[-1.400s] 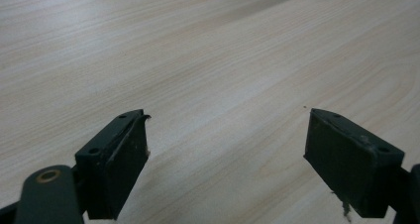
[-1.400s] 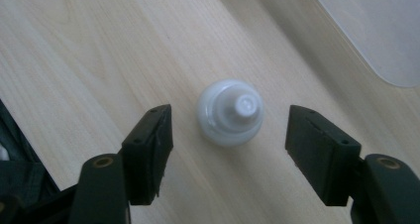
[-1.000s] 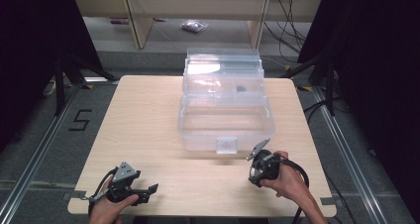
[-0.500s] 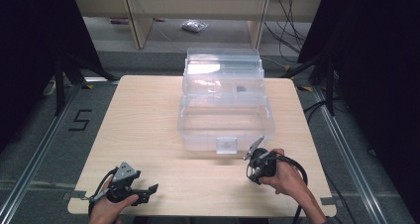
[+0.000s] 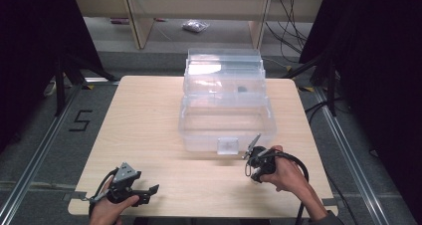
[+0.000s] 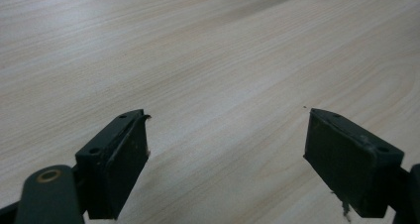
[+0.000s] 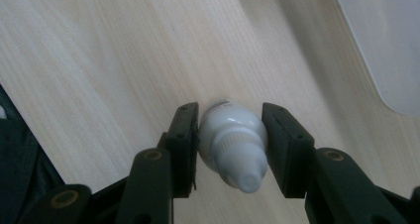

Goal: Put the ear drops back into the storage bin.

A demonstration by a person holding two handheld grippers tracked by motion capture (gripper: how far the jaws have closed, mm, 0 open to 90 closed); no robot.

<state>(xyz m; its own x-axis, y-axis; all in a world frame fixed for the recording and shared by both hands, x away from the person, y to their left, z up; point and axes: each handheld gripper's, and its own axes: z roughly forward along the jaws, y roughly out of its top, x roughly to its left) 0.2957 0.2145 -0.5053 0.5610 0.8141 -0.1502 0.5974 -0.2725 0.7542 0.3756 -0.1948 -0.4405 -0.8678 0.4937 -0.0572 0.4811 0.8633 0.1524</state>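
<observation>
Since the earlier frames the right gripper (image 5: 253, 161) has crept a little toward the front edge of the clear plastic storage box (image 5: 226, 115), and its fingers have just been closing. In the right gripper view they now sit clamped on a small white dropper bottle (image 7: 233, 140), one pad (image 7: 187, 135) against each side of its rounded body, the capped nozzle pointing back toward the camera. The bottle lies on the tabletop (image 5: 149, 120), just in front of the box and near its front latch (image 5: 228, 145).

The left gripper (image 5: 130, 185) rests near the front left corner of the tabletop, well apart from the box; its fingers (image 6: 126, 149) stand wide apart over bare wood with nothing between them.

The risk lies in the grip. The bottle is smooth and rounded, and the pads appear to hold it near its shoulder, so on lifting it could pivot or squirt out, probably nozzle first. It also looks soft-walled, so a hard squeeze might deform it. The box's front wall is close, and a careless lift could knock against it.
</observation>
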